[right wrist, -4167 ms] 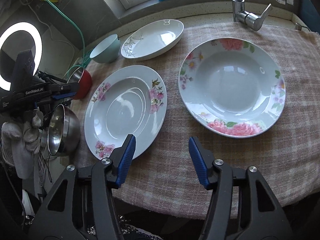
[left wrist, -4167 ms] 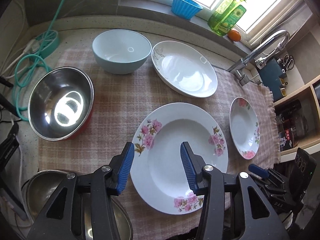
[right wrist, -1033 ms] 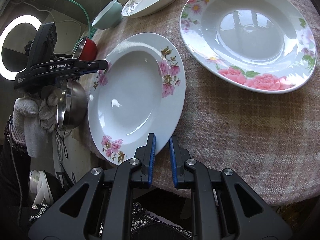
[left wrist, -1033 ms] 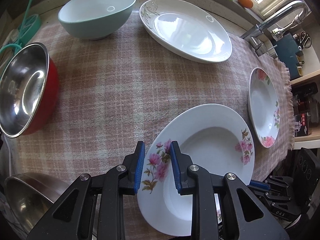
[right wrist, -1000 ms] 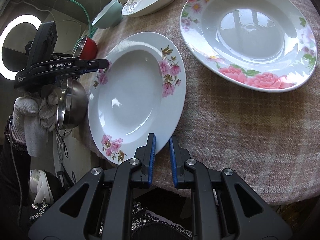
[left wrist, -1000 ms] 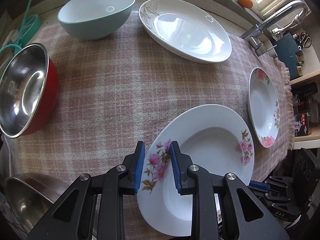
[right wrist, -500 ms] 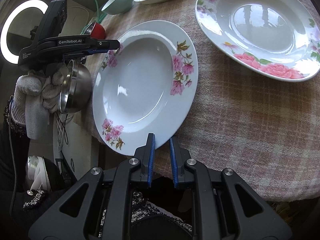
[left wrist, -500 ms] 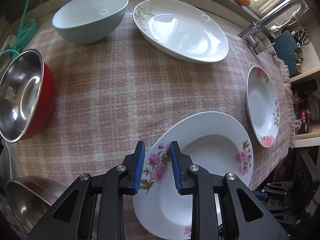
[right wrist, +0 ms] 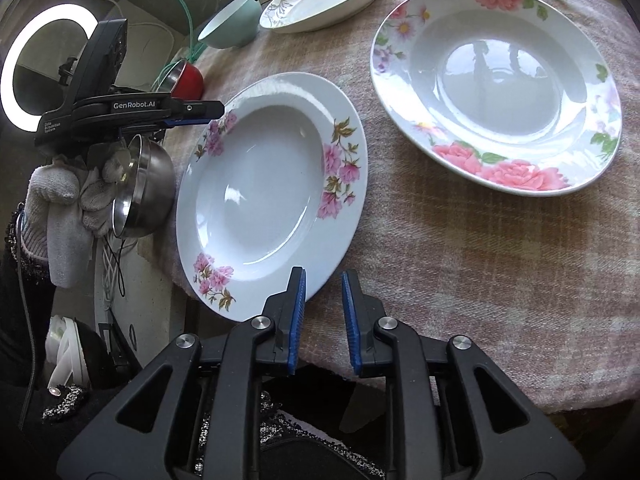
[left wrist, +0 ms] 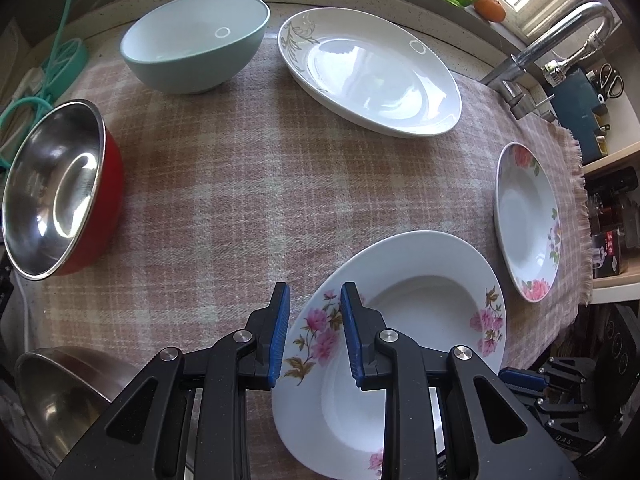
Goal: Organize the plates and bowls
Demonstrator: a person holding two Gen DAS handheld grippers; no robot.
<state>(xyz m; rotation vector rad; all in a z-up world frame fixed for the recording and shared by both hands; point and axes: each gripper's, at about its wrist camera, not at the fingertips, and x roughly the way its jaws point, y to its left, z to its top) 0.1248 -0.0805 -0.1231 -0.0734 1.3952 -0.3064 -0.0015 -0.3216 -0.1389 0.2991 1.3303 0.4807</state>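
Left gripper (left wrist: 312, 328): we see its blue pads clamped on the near-left rim of the pink-flower plate (left wrist: 420, 320).
Plate position: we note it tilted, its far edge toward the checked cloth (left wrist: 240, 184).
Right gripper (right wrist: 322, 316): jaws opening; we see the plate's near rim at the left pad, clear of the right pad.
Writing: we read "GenRobot.AI" on the left gripper in the right wrist view.
Containers: we find the steel-lined red bowl (left wrist: 60, 188), teal bowl (left wrist: 196, 44), oval dish (left wrist: 368, 68) and rose plate (left wrist: 528, 224) all empty.
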